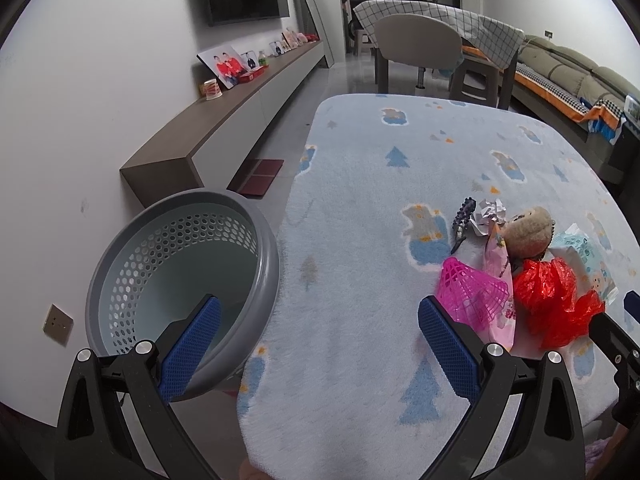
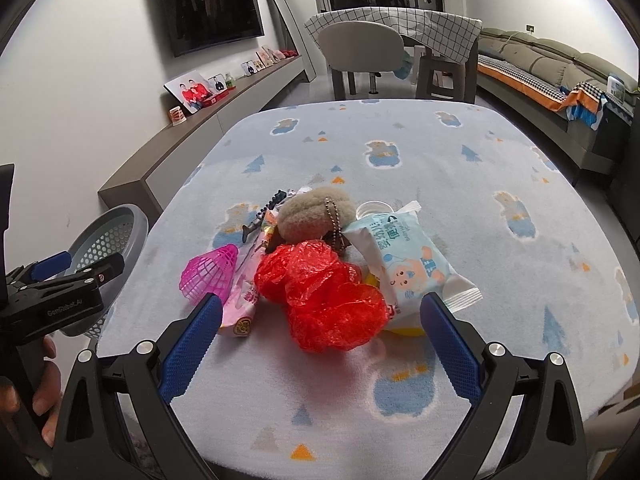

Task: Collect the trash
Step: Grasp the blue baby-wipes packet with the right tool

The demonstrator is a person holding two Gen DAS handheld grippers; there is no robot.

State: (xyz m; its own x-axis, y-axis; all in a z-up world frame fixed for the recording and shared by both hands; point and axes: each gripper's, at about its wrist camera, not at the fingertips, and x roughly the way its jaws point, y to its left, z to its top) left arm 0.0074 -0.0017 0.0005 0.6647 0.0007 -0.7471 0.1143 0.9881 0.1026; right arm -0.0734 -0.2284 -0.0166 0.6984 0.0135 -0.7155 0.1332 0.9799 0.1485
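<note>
Red bag [image 2: 320,296]; pink net [image 2: 210,276]; grey basket [image 1: 180,280].

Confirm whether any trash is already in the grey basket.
No: the grey basket shows only its bare pale floor, while the red plastic bag lies on the table.

A heap of trash is lying on the counter [image 2: 400,152], centre of the right wrist frame: the crumpled bag [image 2: 320,300] is sitting in front, the wipes packet [image 2: 408,264] to its right, the net cup [image 2: 210,276] to its left, the plush toy [image 2: 308,216] behind. The basket [image 1: 180,280] is standing off the counter's left edge, lower left in the left wrist frame.
</note>
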